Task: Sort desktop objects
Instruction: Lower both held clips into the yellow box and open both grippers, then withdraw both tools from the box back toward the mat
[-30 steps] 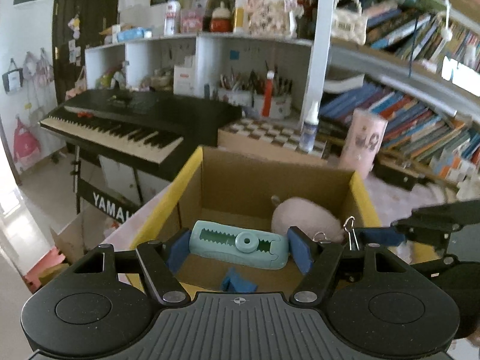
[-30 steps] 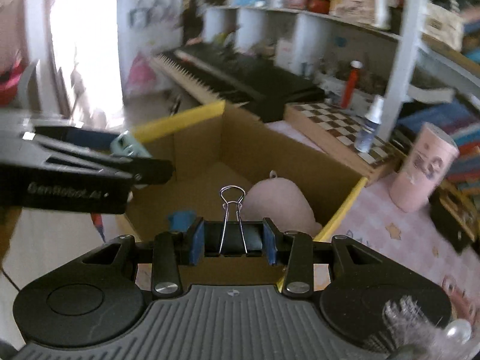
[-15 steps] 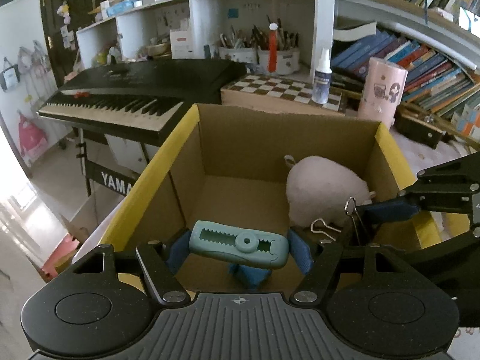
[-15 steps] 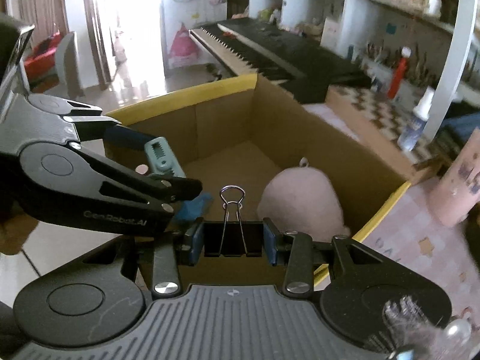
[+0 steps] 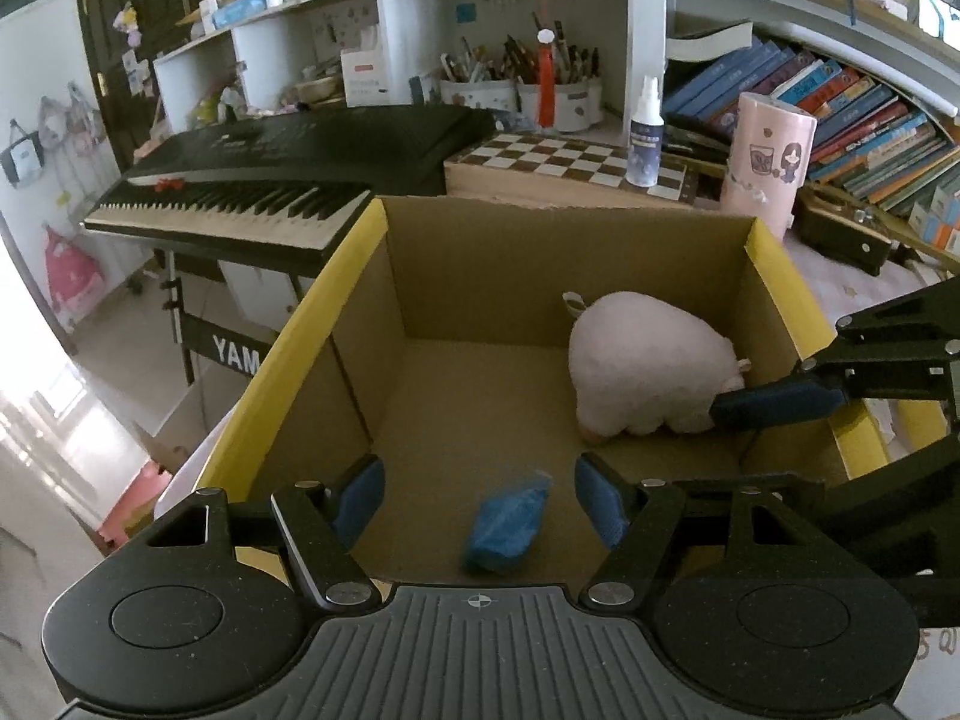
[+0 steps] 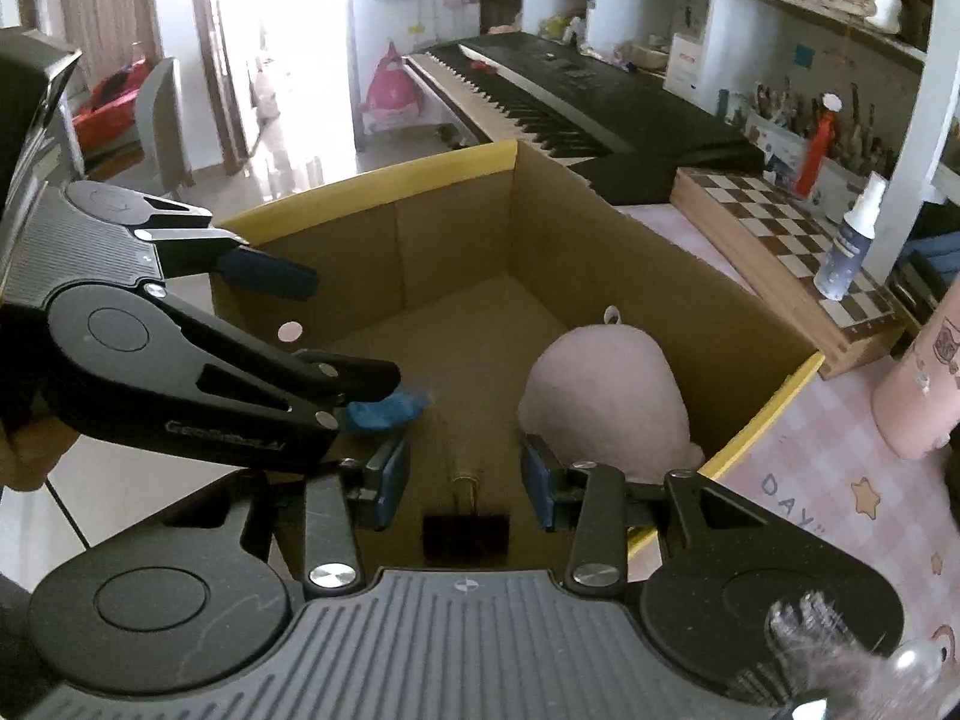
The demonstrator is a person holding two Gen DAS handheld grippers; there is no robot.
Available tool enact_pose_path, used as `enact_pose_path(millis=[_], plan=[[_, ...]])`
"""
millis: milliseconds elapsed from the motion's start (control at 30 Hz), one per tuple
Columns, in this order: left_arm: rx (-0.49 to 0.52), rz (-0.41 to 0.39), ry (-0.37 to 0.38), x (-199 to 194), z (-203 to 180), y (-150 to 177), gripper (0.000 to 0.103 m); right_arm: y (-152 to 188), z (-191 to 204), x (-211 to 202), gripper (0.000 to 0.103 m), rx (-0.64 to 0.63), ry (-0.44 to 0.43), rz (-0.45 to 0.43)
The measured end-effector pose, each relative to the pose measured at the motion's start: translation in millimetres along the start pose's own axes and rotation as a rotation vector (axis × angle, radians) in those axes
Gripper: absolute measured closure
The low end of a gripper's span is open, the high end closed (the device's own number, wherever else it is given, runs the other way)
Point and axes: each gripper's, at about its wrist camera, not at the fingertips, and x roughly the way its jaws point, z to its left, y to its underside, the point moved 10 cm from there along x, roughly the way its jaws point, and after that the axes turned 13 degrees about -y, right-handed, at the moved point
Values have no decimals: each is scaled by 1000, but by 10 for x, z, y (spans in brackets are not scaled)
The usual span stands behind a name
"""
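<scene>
On my left gripper [image 5: 480, 468] the two blue pads [image 5: 360, 498] stand well apart with nothing between them. Through the gap I look down at the floor of the cardboard box [image 5: 288, 348], where a small blue lump [image 5: 507, 519] lies near the near wall. From the right wrist view, this gripper hangs over the box's left rim, fingers spread, the lump just beyond its lower finger.

On my right gripper [image 6: 463, 462] the pads [image 6: 390, 480] are also apart and press on nothing. The black binder clip [image 6: 466, 537] shows just below the gap, closer to the camera than the pads, wire handles pointing away from me. It touches neither pad. Whether it rests on the box floor I cannot tell. In the left wrist view, only one blue finger of the right gripper reaches in from the right, its tip against the pink plush toy [image 5: 648, 372].

The plush sits on the box floor at the right, close to the right wall. The box has yellow top edges and stands on a pink patterned tablecloth [image 6: 840, 510].

Beyond the far wall lies a chessboard [image 5: 570, 162] with a spray bottle [image 5: 647, 132] standing on it. A pink cylinder [image 5: 768, 162] stands to their right, an electric keyboard [image 5: 270, 180] to their left.
</scene>
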Motion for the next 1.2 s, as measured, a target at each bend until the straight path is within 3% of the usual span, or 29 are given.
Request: enact_pose_path(millis=[133,267,533,700,933,1200], plan=[[9,-8,-1,-21,-1,12,31,4,10,-7,63,-3,4,-1],[8,-36,-20,-63,13,-3,23,-3,15,-37,62,-3,21,-14],[-87,-110,11,-272,125,-14,16,-1,12,-268,54,55,93,-104],[-105,-184,13,-466,198,-33,8,7,43,-476,53,83,169,-175],[-133,-255,20,-722,315,-16,7,102,96,-803,53,200,276,-280],[-140,-283,38,-966,443,176,7,377,299,-1089,53,315,416,-344]])
